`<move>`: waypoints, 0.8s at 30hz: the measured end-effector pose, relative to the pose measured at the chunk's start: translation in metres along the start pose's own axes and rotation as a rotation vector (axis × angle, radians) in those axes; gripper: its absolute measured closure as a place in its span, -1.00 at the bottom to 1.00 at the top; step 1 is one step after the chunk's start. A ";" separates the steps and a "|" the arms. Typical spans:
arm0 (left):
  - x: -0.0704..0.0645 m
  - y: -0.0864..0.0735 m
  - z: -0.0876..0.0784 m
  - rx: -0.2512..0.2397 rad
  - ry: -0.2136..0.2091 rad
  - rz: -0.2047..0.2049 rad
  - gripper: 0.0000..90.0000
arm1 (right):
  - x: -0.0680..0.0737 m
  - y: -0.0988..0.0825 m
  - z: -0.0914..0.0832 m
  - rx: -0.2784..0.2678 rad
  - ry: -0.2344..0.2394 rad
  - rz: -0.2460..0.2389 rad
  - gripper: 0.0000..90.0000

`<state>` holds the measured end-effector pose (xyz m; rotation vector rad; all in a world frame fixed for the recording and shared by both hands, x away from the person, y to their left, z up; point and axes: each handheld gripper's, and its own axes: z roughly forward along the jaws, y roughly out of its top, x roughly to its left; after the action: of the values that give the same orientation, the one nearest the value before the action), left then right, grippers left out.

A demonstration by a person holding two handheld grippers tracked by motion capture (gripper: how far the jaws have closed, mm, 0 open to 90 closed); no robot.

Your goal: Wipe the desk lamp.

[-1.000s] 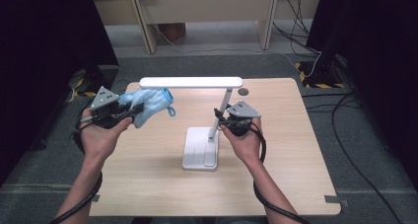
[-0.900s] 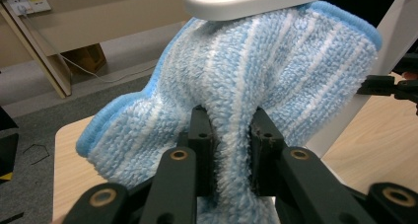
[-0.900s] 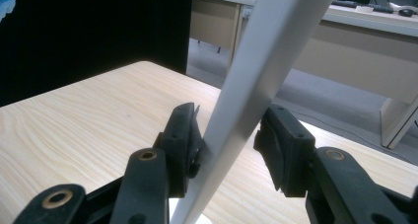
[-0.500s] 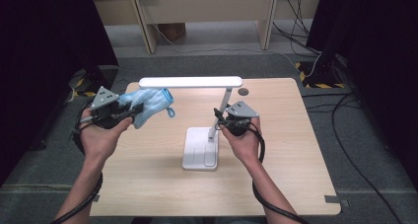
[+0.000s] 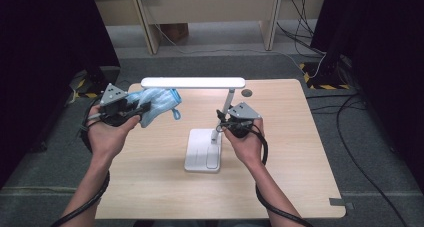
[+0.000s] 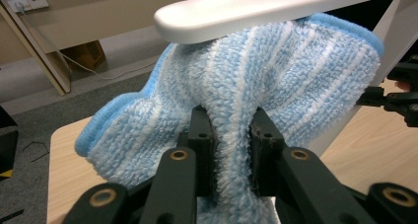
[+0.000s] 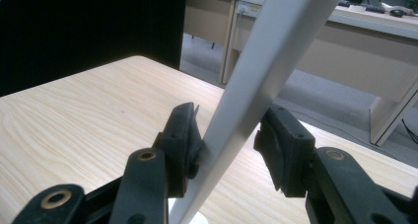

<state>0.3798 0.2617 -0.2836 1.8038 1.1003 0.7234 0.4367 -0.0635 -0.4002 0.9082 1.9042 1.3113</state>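
A white desk lamp stands mid-table, with a flat base [image 5: 202,157], a slanted arm [image 5: 228,103] and a long head [image 5: 192,82]. My left gripper [image 5: 141,108] is shut on a fluffy blue-and-white cloth [image 5: 160,102], which it holds just under the left end of the head. In the left gripper view the cloth [image 6: 286,81] bunches between the jaws of that gripper [image 6: 230,150] and presses up against the lamp head [image 6: 256,9]. My right gripper [image 5: 220,122] is shut on the lamp arm [image 7: 261,71], the pads of the gripper [image 7: 226,145] on both sides of it.
The wooden table [image 5: 300,152] has a dark round grommet [image 5: 246,93] near its far edge. Desk legs and cables lie on the grey floor [image 5: 225,42] beyond. Dark curtains hang on both sides.
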 end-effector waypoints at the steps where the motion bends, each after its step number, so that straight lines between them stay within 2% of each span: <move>1: -0.001 0.001 0.001 -0.001 -0.001 -0.002 0.67 | 0.000 0.000 0.000 0.001 0.000 0.002 0.29; 24: -0.016 0.009 0.022 -0.015 -0.017 0.027 0.67 | 0.000 -0.001 0.001 0.000 0.004 0.007 0.27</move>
<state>0.3946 0.2369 -0.2858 1.8115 1.0584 0.7289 0.4373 -0.0629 -0.4012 0.9134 1.9053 1.3177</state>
